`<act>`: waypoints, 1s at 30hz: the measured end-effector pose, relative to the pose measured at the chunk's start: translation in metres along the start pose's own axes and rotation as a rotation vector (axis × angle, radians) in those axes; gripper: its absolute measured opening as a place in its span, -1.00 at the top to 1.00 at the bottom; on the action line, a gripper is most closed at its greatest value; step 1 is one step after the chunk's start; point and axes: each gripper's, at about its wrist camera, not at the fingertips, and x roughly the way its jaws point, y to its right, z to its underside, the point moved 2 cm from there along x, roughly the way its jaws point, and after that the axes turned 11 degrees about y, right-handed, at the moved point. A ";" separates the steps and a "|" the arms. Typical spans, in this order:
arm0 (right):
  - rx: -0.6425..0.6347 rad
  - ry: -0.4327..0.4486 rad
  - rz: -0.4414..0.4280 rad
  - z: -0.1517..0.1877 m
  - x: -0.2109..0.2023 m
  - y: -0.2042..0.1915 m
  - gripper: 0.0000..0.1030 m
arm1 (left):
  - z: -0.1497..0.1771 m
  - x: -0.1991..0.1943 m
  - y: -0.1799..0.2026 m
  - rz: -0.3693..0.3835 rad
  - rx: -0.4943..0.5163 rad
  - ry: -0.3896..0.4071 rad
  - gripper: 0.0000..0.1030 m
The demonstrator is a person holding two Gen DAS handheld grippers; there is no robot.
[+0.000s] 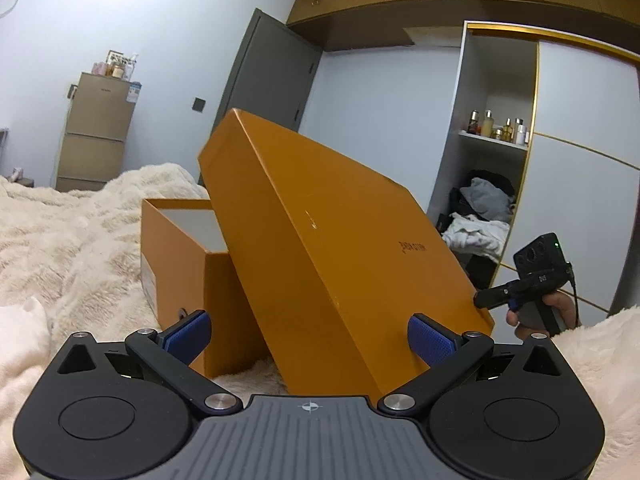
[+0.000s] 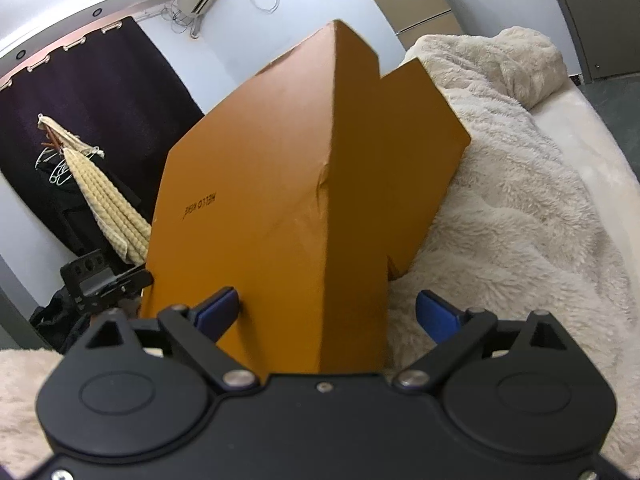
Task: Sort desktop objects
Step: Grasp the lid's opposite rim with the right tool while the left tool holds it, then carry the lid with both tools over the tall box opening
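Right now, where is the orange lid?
The orange lid leans tilted against the open orange box on the fluffy blanket, in front of both grippers.

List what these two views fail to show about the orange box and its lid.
- Inside of the open orange cardboard box: left wrist view, hidden by its own wall and the tilted orange cardboard lid.
- Lid's underside: both views, faces away.
- Box in right wrist view: mostly behind the lid.
- Lid's lower edge: cut off by each tool body.
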 end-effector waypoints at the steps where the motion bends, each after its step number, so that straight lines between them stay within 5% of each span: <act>1: -0.001 -0.003 -0.007 0.000 0.000 -0.001 -0.81 | 0.000 0.001 0.000 0.005 -0.006 -0.007 -1.00; 3: -0.002 -0.009 -0.022 0.001 0.001 -0.002 -0.65 | 0.000 0.001 -0.001 0.014 -0.012 -0.013 -0.99; 12: 0.018 0.002 -0.056 0.003 0.000 0.002 -0.59 | -0.002 0.000 -0.002 0.073 -0.045 -0.026 -0.59; 30: 0.045 0.023 -0.086 0.006 0.000 0.007 -0.58 | -0.004 -0.002 0.003 0.055 -0.039 -0.032 -0.62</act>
